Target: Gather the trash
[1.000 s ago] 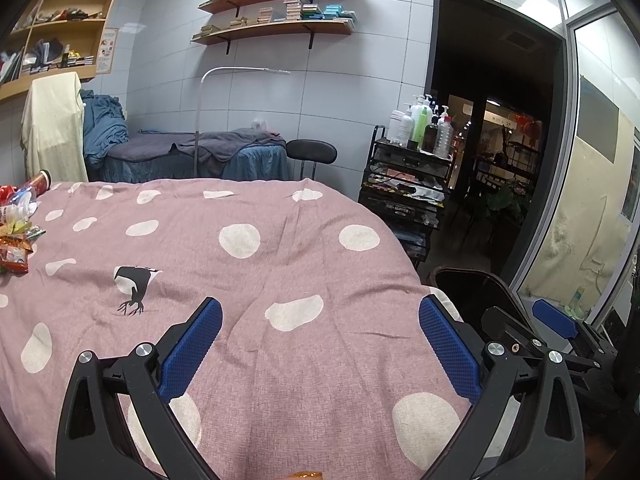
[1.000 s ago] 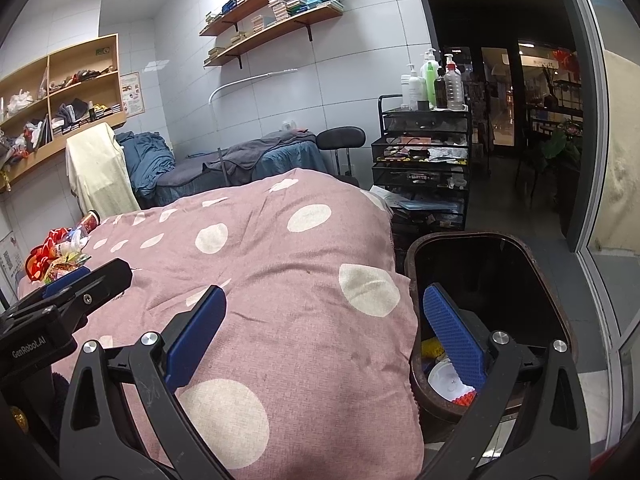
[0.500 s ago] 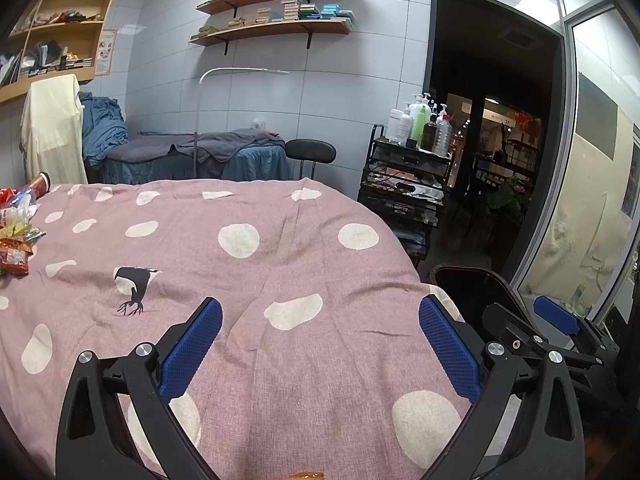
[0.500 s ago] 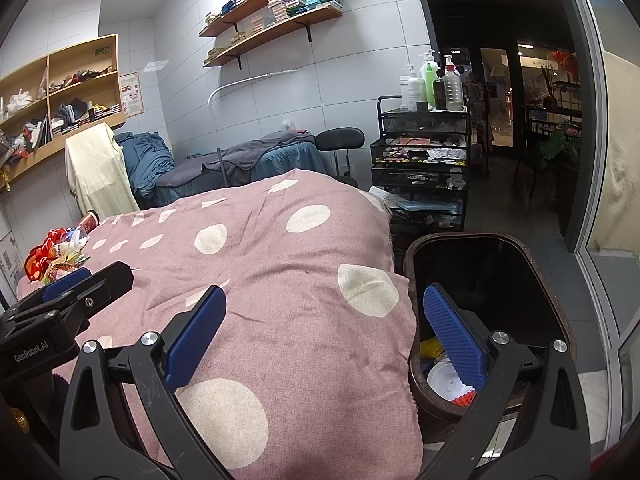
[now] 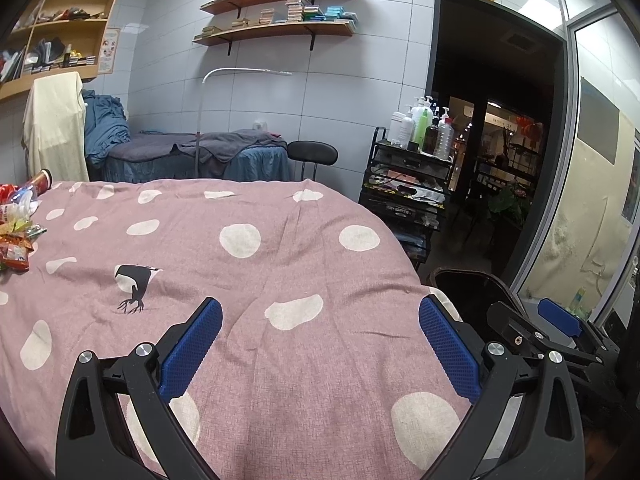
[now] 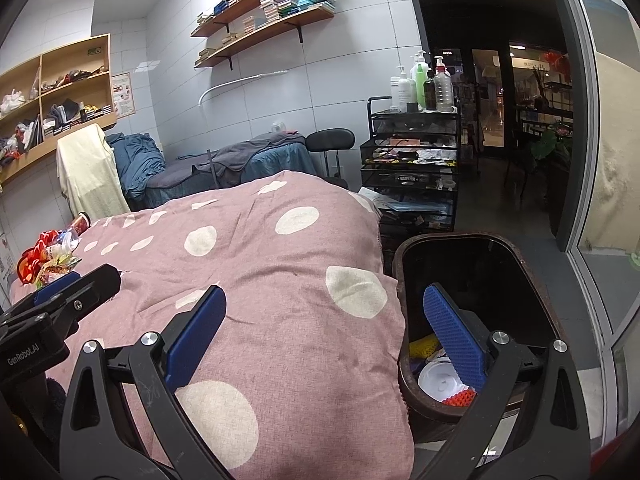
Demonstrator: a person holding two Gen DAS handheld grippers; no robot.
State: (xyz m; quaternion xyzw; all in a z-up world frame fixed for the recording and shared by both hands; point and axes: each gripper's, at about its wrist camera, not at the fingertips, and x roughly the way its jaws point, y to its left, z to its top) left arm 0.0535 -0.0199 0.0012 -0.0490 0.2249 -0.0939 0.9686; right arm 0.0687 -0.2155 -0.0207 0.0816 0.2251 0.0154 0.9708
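Two views are shown. Left wrist view: the left claw point(image 5: 320, 332) is spread wide and empty above the pink spotted bed cover point(image 5: 256, 264); snack wrappers point(image 5: 16, 236) are seen at the far left edge. Right wrist view: the right claw point(image 6: 324, 328) is likewise spread wide and empty, one pad over the dark bin point(image 6: 532, 276), in which discarded items point(image 6: 438, 384) lie.

A pink bedspread point(image 5: 280, 280) with pale dots covers the near bed. Far behind it stands a massage bed point(image 5: 200, 156) under grey and blue cloths — a black stool point(image 5: 312, 152) just right of it, then a black trolley point(image 5: 408, 196) carrying bottles point(image 5: 420, 124). Wall shelves point(image 5: 276, 28) hold stacked boxes.
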